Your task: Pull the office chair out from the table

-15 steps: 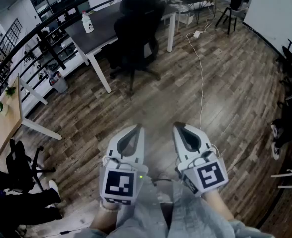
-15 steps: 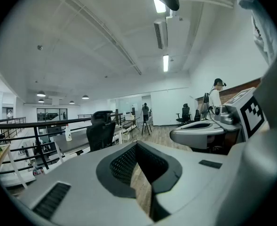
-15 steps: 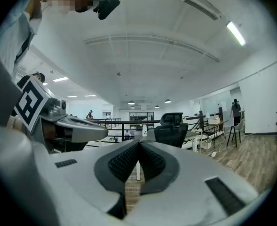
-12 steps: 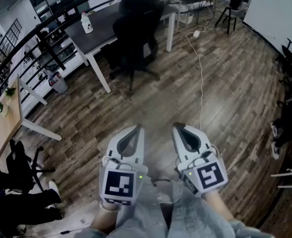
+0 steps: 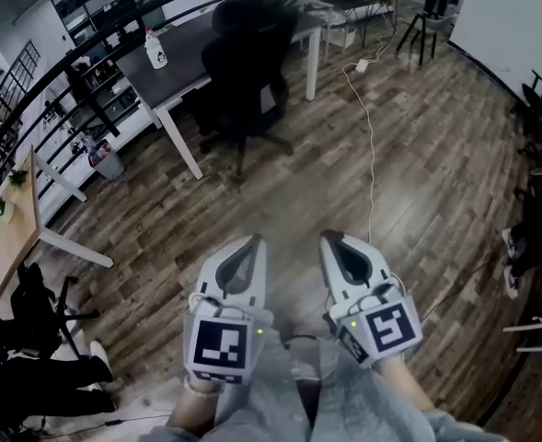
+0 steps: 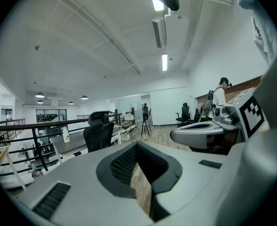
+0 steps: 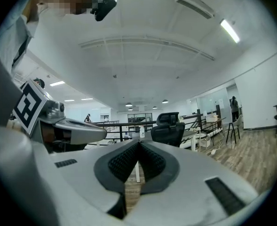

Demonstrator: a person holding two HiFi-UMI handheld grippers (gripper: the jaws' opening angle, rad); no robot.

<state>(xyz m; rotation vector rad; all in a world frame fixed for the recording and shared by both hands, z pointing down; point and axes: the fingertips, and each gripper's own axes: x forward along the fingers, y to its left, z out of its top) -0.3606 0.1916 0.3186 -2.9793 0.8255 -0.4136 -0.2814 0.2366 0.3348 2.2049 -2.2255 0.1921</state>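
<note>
Fingers of our left gripper sit pressed together, nothing between them. Pads of our right gripper are likewise closed and bare. We hold both grippers side by side, low in the head view, over the wood-plank floor.

Office chair: all black, tall back with a headrest on top, and a star base on casters. It stands at 12 o'clock from our grippers, well apart from them. Its back faces us and its seat is drawn up against the near long edge of the table.

Table: dark top on white legs, running from 11 toward 12 o'clock.

Count:
- one office chair at this table
- one table
- two grippers
- one white bottle, upright on the tabletop at 11 o'clock, left of the chair
- one white cable, trailing over the floor at 1 o'clock, to the chair's right
</note>
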